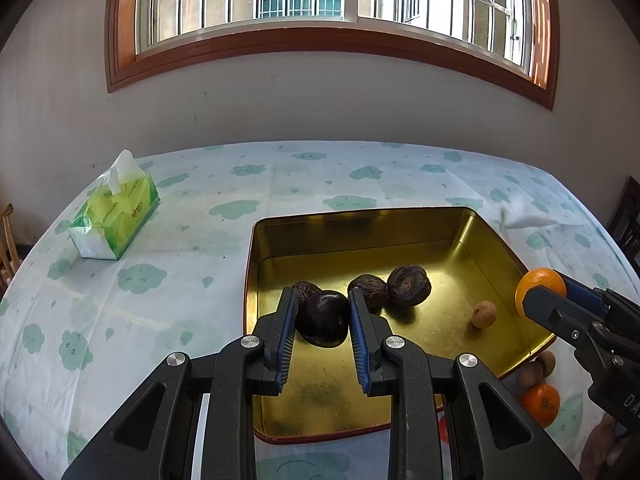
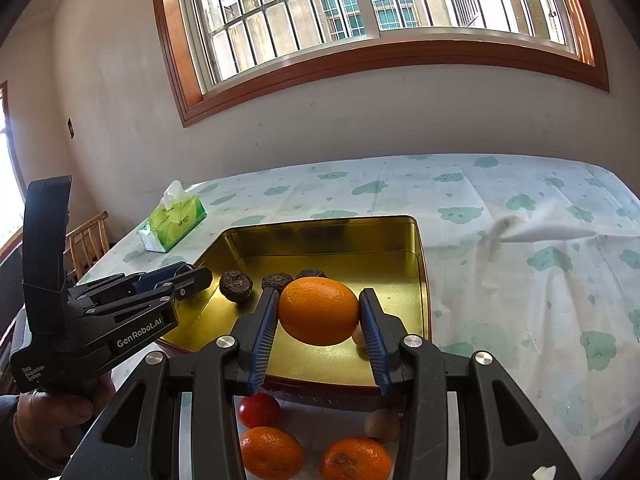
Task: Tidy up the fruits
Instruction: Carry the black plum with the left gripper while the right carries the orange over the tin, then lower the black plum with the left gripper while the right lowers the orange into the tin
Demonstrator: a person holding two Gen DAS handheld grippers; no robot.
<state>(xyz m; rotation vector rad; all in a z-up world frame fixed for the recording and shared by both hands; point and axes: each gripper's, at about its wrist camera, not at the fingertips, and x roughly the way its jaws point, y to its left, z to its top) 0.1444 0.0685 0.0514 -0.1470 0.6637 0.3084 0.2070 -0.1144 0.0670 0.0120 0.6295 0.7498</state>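
My left gripper (image 1: 322,295) is shut on a smooth dark purple fruit (image 1: 324,322), low inside the gold tin tray (image 1: 472,248) near its left wall. Wrinkled dark fruits (image 1: 409,285) lie just behind it, and a small tan longan (image 1: 483,314) lies to the right. My right gripper (image 2: 319,295) is shut on an orange (image 2: 319,312), held over the tray's (image 2: 404,280) near right part. That orange (image 1: 538,282) and the right gripper (image 1: 554,294) show at the tray's right edge in the left wrist view. The left gripper (image 2: 196,273) reaches in from the left, held by a hand.
Before the tray on the cloud-print tablecloth lie two oranges (image 2: 271,452), a red fruit (image 2: 259,409) and a brown longan (image 2: 383,424). A green tissue box (image 1: 116,216) sits at the far left. A wooden chair (image 2: 88,248) stands beyond the table's left edge.
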